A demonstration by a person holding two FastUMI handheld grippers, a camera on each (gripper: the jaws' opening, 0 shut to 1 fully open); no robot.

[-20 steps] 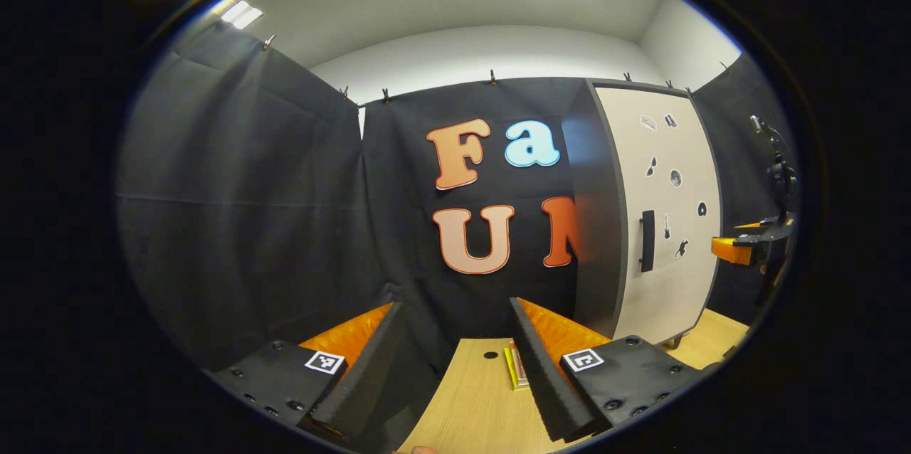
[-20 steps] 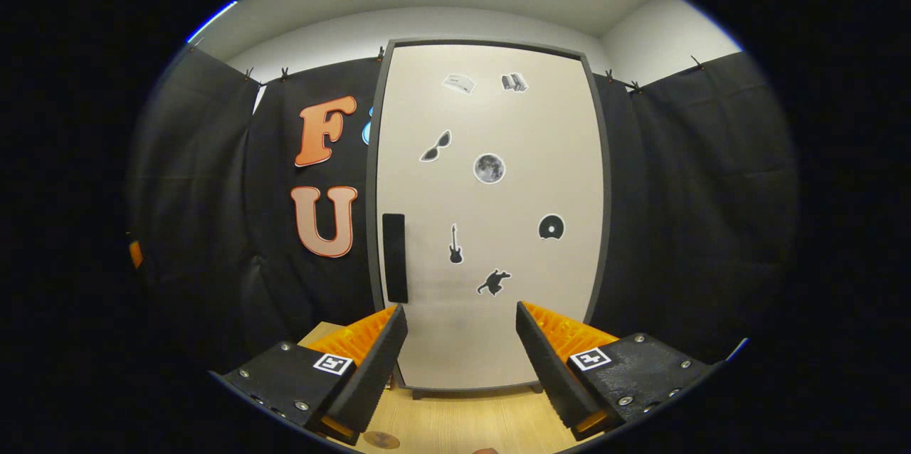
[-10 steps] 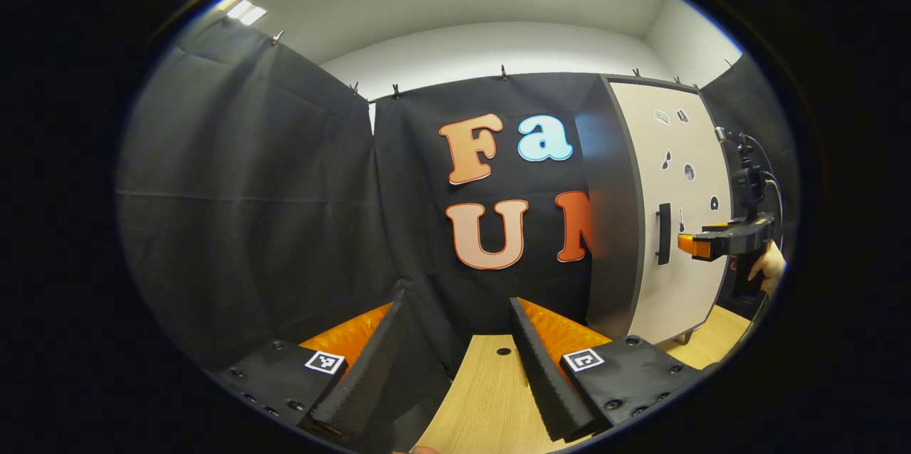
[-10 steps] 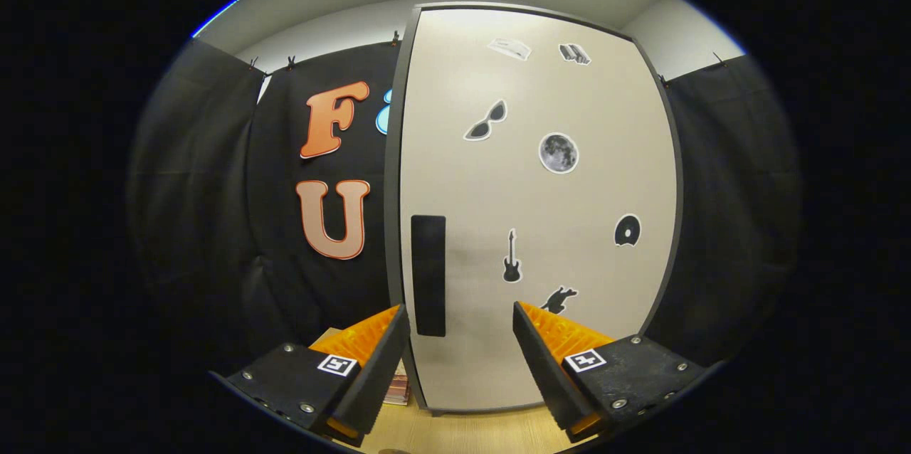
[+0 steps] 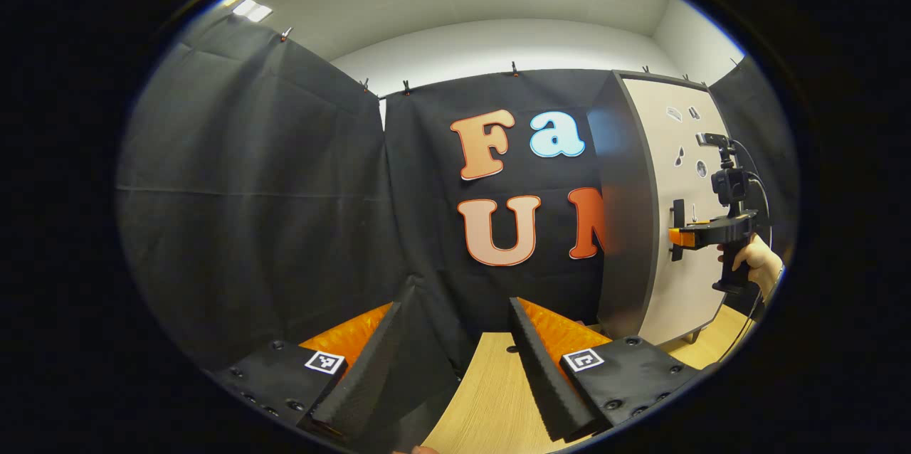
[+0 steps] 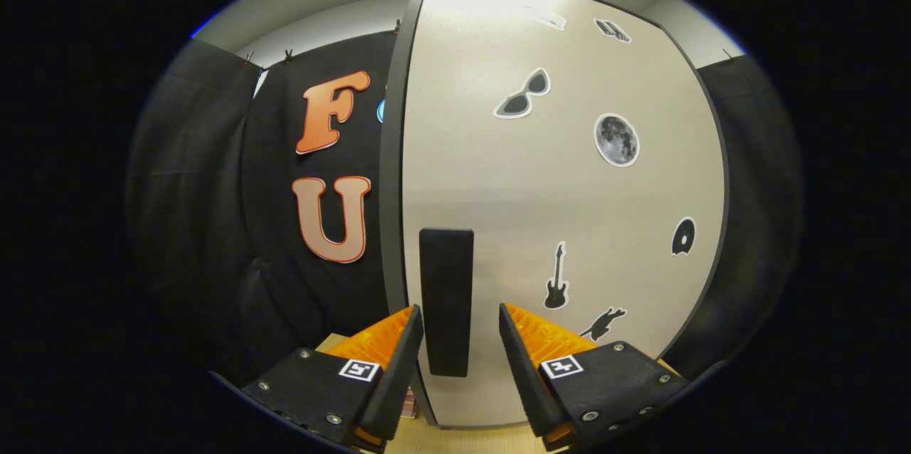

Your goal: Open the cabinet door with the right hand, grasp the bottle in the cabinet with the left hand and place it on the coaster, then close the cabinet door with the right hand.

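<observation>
your right tongs (image 6: 455, 347) are lined up on the cabinet door (image 6: 562, 191), spread fairly wide with the black handle (image 6: 446, 297) sitting between the fingers, not pinched yet. looks like they're straddling it so you can clamp and pull, though actual contact is hard to judge. left tongs (image 5: 455, 361) wait wide and empty over the tabletop (image 5: 484, 404). door's shut, so the bottle's presumably inside, hidden.

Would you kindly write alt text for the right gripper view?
The right tool is open, a finger on each side of the black handle on the closed beige cabinet door. Small stickers dot the door.
</observation>
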